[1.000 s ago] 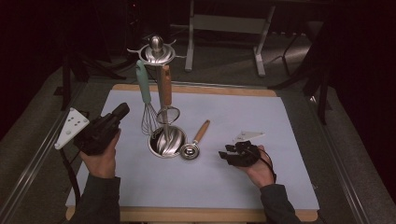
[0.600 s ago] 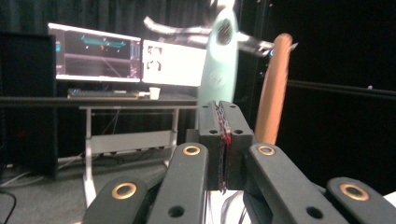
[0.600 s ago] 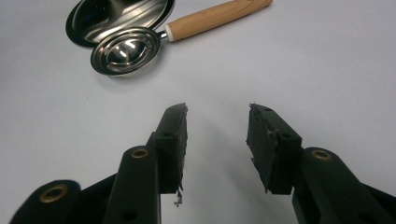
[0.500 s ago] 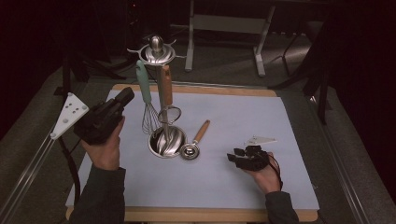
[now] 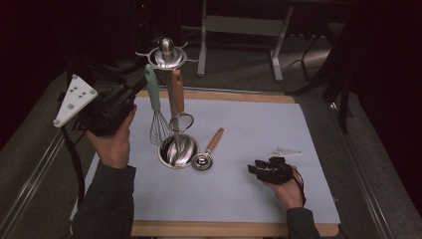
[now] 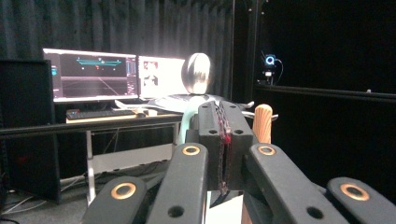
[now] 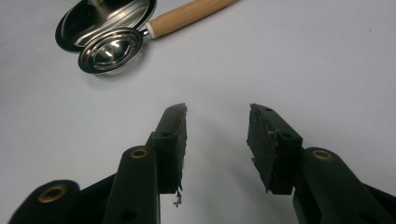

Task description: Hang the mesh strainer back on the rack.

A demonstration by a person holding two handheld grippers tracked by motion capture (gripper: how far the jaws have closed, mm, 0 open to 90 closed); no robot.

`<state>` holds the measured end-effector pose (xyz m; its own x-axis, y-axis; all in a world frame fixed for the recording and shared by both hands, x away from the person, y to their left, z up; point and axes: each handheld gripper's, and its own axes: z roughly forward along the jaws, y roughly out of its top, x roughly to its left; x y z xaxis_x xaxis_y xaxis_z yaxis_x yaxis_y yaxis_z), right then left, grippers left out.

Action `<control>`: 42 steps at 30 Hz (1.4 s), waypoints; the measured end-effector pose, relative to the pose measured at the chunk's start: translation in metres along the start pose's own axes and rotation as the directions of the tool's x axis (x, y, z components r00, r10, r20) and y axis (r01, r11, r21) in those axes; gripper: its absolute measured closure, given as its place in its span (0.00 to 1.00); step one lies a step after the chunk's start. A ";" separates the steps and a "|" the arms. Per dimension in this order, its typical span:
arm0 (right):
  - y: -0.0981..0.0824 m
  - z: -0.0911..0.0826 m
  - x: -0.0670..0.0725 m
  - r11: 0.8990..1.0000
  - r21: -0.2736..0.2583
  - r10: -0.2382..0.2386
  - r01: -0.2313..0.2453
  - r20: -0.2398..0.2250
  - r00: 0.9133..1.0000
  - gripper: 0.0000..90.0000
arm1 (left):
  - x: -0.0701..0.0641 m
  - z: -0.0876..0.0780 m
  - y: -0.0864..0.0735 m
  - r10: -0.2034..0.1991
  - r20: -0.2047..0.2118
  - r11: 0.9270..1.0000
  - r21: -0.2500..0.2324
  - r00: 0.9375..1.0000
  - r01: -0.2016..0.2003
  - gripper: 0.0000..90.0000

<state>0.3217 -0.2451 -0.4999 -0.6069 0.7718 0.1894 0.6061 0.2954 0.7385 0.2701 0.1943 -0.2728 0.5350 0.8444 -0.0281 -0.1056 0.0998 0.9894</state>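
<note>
The left gripper (image 5: 130, 93) is raised beside the utensil stand (image 5: 169, 57), clenched on nothing, its tips near the hanging whisk (image 5: 156, 107). The wooden-handled scoop (image 5: 207, 152) lies on the blue mat (image 5: 259, 124), its bowl against the stand's base. The right gripper (image 5: 259, 168), well right of the stand, gapes empty above the mat

The whisk (image 6: 187, 122) is mostly hidden behind the left gripper's (image 6: 223, 140) own closed jaws – just a bit of its green handle peeks out. In the right gripper view, the spoon's (image 7: 140, 39) wooden handle runs off the top edge – same with the stand's base (image 7: 105, 18).
</note>
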 end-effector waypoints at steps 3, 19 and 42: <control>0.000 0.000 -0.001 1.000 0.000 0.002 -0.002 -0.002 1.000 0.63 | 0.001 0.003 0.000 -0.007 0.001 1.000 0.003 1.000 0.007 0.98; -0.004 0.006 -0.001 1.000 0.016 0.011 -0.011 -0.007 1.000 0.63 | 0.001 0.009 0.000 0.015 -0.019 1.000 0.014 1.000 -0.015 0.99; -0.007 0.009 -0.002 1.000 0.027 0.017 -0.016 -0.014 1.000 0.62 | 0.013 0.012 0.003 0.041 -0.091 0.999 0.033 0.995 -0.038 0.99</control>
<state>0.3235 -0.2435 -0.5109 -0.6041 0.7685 0.2109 0.6294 0.2977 0.7178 0.2867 0.1988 -0.2681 0.4516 0.8922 -0.0007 -0.0978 0.0503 0.9939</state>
